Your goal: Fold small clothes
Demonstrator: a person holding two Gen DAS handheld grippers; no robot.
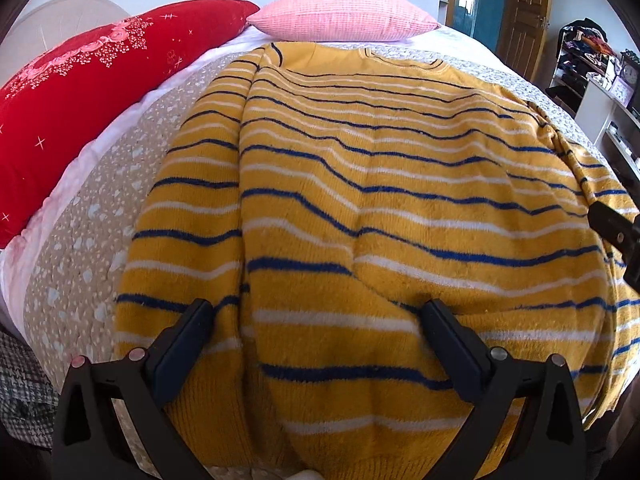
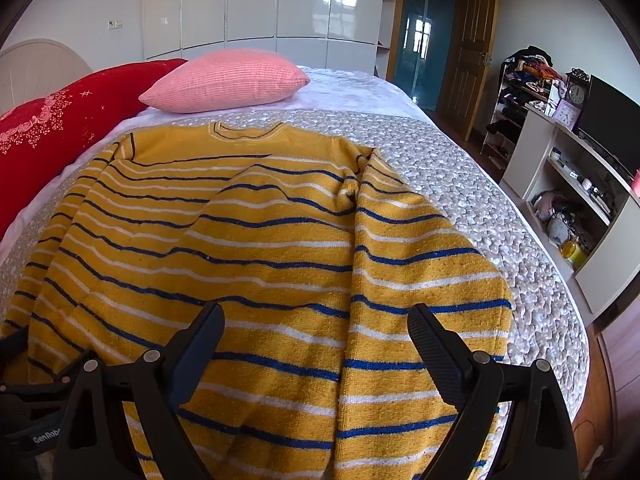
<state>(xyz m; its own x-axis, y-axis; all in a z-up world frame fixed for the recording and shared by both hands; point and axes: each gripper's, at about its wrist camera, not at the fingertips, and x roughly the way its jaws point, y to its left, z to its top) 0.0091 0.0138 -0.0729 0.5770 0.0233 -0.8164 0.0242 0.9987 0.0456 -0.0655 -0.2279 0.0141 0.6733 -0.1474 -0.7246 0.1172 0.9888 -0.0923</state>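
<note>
The sweater (image 1: 380, 208) lies spread flat on the bed (image 1: 80, 240), neck at the far end near the pink pillow (image 1: 344, 12), hem at the near edge. It is yellow with blue and white stripes, and both sleeves are laid alongside the body: one down the left, one down the right. In the right wrist view the right sleeve (image 2: 416, 280) lies folded inward over the body, its edge running down the middle of the frame.

Left gripper (image 1: 316, 320) hangs over the near hem, jaws spread wide, with the seam between left sleeve and body showing between the fingers. Nothing is pinched. The fingertips (image 1: 200, 312) look close to the knit, though from this angle I can't say whether they touch it.

Right gripper (image 2: 316, 324) sits over the near right part of the sweater, jaws also gaping, and the folded sleeve's edge runs between the fingers. It grips nothing either. In the left wrist view a dark piece at the far right edge is probably that same gripper; it is too cropped to be sure.

A red pillow (image 1: 72, 92) lies along the left side of the bed, beside the pink one. Right of the bed stand white shelves (image 2: 580, 208) with a clock (image 2: 576, 94) on top, and a wooden door (image 2: 468, 60) at the far end of the room.
</note>
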